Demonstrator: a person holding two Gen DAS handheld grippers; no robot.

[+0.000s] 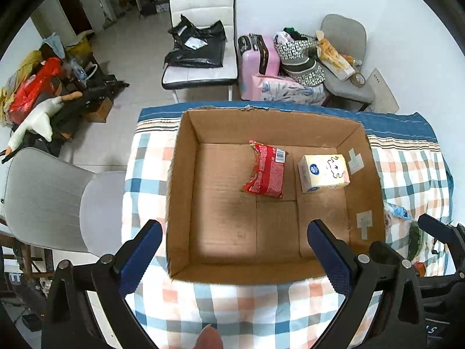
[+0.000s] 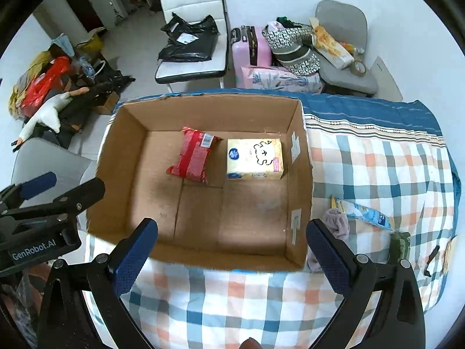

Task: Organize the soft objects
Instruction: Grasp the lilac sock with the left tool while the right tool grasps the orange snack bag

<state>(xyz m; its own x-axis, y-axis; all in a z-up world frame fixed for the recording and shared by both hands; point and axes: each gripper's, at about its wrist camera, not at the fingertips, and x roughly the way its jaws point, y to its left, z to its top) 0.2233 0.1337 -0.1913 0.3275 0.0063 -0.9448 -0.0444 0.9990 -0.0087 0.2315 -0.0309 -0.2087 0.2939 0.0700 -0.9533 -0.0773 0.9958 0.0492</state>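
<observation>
An open cardboard box [image 1: 180, 203] [image 2: 116, 174] stands on a plaid cloth. Inside lie a red snack packet [image 1: 266, 171] [image 2: 193, 155] and a cream tissue pack [image 1: 324, 173] [image 2: 254, 158]. My left gripper [image 1: 234, 250] is open and empty above the box's near edge. My right gripper [image 2: 231, 250] is open and empty above the box's near right corner. Right of the box lie a pale purple cloth [image 2: 337, 224], a blue-and-white packet [image 2: 366, 213] [image 1: 399, 210] and a dark green item [image 2: 399, 247] [image 1: 415, 240]. The left gripper shows at the left of the right wrist view [image 2: 62, 184].
The plaid cloth [image 1: 232, 308] [image 2: 377, 168] covers the table. A grey chair [image 1: 49, 200] stands to the left. Beyond the table are a white chair with black bags [image 1: 200, 46], a pink suitcase [image 1: 258, 58], bags, and a goose plush [image 1: 37, 119] on the floor.
</observation>
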